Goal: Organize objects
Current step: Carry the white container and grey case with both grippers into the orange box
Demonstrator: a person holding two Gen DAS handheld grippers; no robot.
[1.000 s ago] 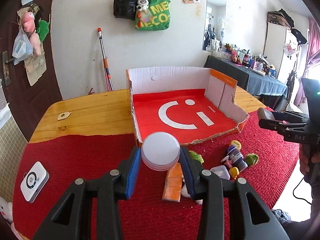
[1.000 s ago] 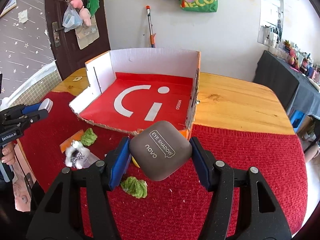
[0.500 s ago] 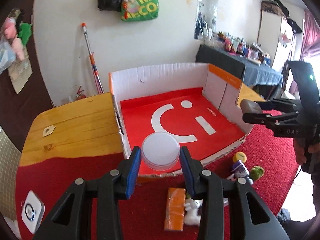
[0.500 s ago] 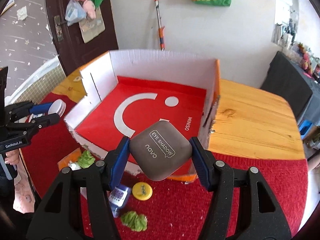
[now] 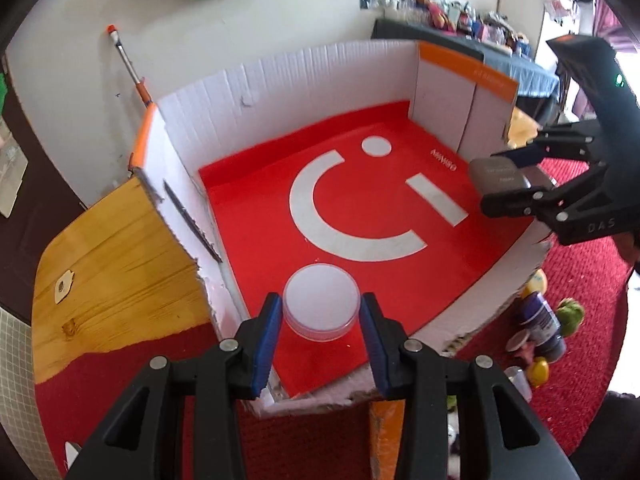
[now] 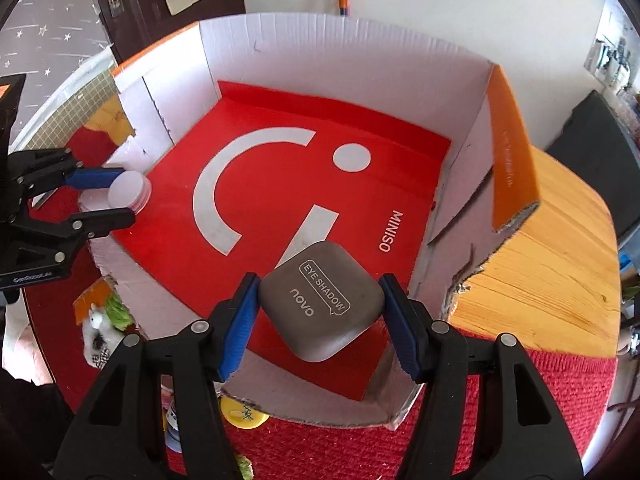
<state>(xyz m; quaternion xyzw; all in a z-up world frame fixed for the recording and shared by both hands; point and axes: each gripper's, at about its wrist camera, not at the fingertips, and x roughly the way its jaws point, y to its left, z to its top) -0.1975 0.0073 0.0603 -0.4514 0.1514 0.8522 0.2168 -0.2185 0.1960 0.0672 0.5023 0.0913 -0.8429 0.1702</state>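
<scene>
We hold the round tub (image 5: 320, 307) w/ left tongs (image 5: 320, 334) & eye shadow case (image 6: 322, 301) w/ right tongs (image 6: 320, 322), both pinching tight over the box (image 5: 304, 76) at 12 o'clock, to drop them in.

Both wrist cameras look steeply down, close, into one box (image 5: 280, 92) from opposite ends.

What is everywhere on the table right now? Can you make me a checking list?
Surface: wooden table partly under a red cloth.
Job's things: open cardboard box with red floor; round white container; grey eye shadow case.
Clutter: yellow cap, green fuzzy bits, purple bottle and a small plush toy outside the box.
Grippers: left gripper grips the container, right gripper grips the case, both over the box.
Cables: nothing seen.
Surroundings: dark door, white wall, mop handle.
</scene>
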